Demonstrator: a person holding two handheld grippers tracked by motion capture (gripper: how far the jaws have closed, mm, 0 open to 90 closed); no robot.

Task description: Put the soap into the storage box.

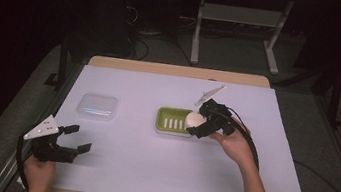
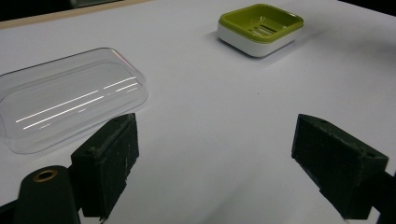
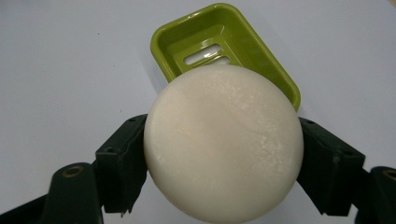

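Dark floor and the legs of other furniture surround my tabletop (image 1: 147, 173), which is covered in a pale white sheet with a strip of bare wood along its far edge. My right tool (image 1: 198, 123) sits just right of centre, and its two black jaws are clamped on a round, cream-white bar of soap (image 3: 223, 142), one jaw pressing each side of the disc. In the right gripper view the soap hangs in front of and above the near end of a green soap dish (image 3: 210, 42), whose slotted floor shows past the top edge of the bar; whether the soap touches the dish I cannot tell. From the high view the soap (image 1: 194, 120) lies over the right end of the dish (image 1: 171, 120), and my right hand (image 1: 232, 144) holds the tool from the right side, its cable trailing back along my forearm. My left tool (image 1: 76, 138) rests low near the front left corner of the tabletop, well apart from the dish, with its jaws spread wide and nothing between them. Just beyond its left jaw in the left gripper view lies a clear plastic lid (image 2: 70, 95), flat on the sheet, and the green dish (image 2: 260, 28) stands farther off to the right on its white base.
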